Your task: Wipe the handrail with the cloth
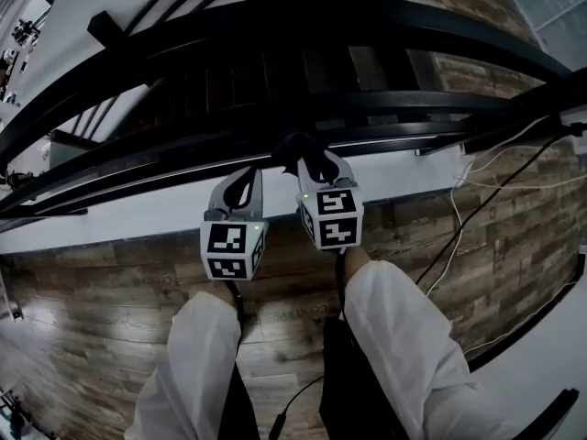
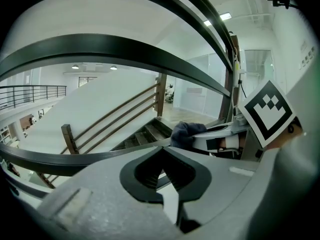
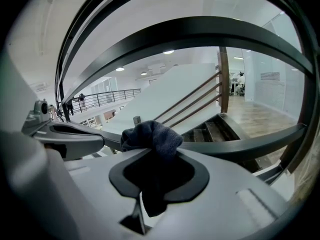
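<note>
Dark blue cloth (image 3: 152, 136) is clamped in the right gripper (image 3: 150, 153), bunched above the closed fingertips and pressed against a black bar of the handrail (image 3: 240, 145). From the head view we see the cloth (image 1: 303, 149) on that low bar, with broader black rails (image 1: 275, 21) curving overhead and crowding the space above both tools. Our left gripper (image 1: 249, 170) sits just beside the right one (image 1: 316, 168), on its left; its fingertips meet with nothing between them, close to the same bar. Past the rail a staircase (image 3: 215, 129) drops away. Beneath us are the white ledge (image 1: 138, 214), the wooden floor (image 1: 110, 291), our white sleeves (image 1: 197, 365), and loose cables (image 1: 459, 218) trailing at the right.
</note>
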The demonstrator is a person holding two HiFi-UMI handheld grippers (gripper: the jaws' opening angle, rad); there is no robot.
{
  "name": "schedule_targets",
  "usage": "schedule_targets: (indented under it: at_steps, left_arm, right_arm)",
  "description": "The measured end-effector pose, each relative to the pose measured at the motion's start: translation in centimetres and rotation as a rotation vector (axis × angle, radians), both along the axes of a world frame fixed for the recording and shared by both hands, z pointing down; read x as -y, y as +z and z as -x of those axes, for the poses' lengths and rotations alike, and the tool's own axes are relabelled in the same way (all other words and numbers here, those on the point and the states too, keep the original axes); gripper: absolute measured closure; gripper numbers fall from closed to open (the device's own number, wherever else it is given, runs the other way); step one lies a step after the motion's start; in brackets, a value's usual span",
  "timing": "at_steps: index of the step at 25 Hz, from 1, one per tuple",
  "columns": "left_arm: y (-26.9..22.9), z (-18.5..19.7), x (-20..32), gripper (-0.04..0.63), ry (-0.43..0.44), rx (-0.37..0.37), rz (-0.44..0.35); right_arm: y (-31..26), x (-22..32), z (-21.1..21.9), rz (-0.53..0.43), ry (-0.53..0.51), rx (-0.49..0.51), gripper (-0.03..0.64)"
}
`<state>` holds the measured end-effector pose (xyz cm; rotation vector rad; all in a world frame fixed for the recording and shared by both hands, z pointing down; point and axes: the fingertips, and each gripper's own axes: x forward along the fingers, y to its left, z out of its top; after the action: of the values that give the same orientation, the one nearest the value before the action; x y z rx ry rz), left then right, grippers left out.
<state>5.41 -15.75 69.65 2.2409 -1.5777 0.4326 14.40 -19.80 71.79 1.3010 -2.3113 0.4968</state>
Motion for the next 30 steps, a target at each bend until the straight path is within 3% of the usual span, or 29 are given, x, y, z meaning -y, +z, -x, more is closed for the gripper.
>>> schedule_targets:
  at_steps: [11, 30]
  left_arm:
    - [-0.2, -12.4, 3.4, 0.597, 0.083, -0.026, -0.032]
    - [-0.8, -27.6, 8.4, 0.597, 0.175, -0.042, -0.055]
  right_arm:
    - [-0.2, 2.7, -12.2, -0.023, 0.071, -0.014, 0.549]
    - [-0.4, 6.2, -28.4, -0.031, 0.16, -0.039, 0.549]
